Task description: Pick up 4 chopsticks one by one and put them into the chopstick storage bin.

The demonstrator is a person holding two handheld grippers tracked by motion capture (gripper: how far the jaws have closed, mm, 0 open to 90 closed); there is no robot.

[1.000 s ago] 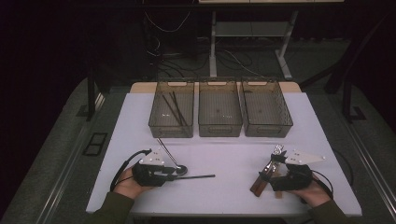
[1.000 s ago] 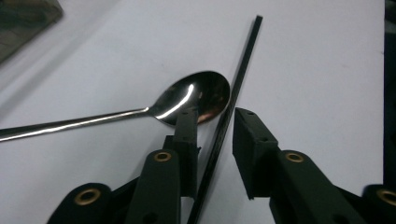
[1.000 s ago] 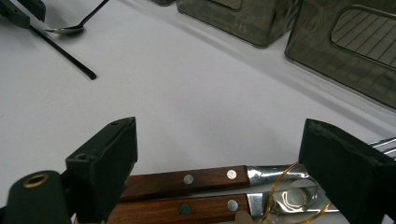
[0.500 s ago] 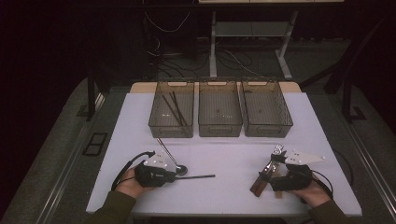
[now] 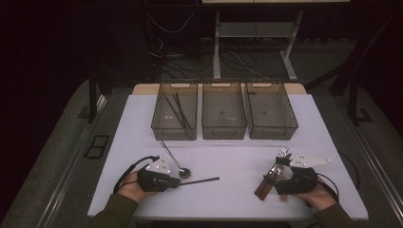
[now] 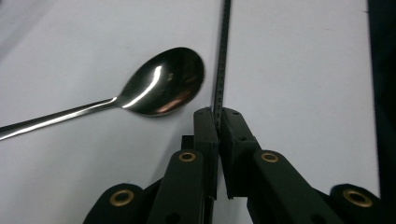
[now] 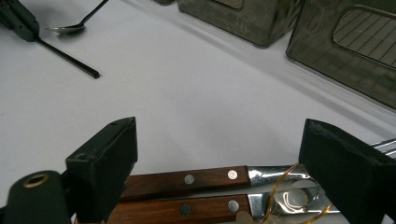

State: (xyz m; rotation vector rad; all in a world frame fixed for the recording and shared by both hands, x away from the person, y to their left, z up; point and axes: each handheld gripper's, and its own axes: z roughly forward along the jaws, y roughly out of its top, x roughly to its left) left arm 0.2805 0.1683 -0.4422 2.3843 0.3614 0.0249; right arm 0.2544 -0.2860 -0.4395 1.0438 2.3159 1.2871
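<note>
My left gripper lies low on the white table at the front left, shut on the near end of a thin black chopstick. Its jaws have just been closing on that stick. The chopstick runs right from the left gripper. A steel spoon lies just beside it, bowl next to the jaws. At the front right, my right gripper stands open, with its jaws wide on either side of two wooden-handled pieces of cutlery that lie flat on the table.
Three dark see-through bins stand in a row at the back: the left bin holds black chopsticks, the middle bin and right bin look nearly bare. The table's front edge is close to both hands.
Both hands have kept their places. The chopstick, the spoon and the cutlery lie where they lay.
</note>
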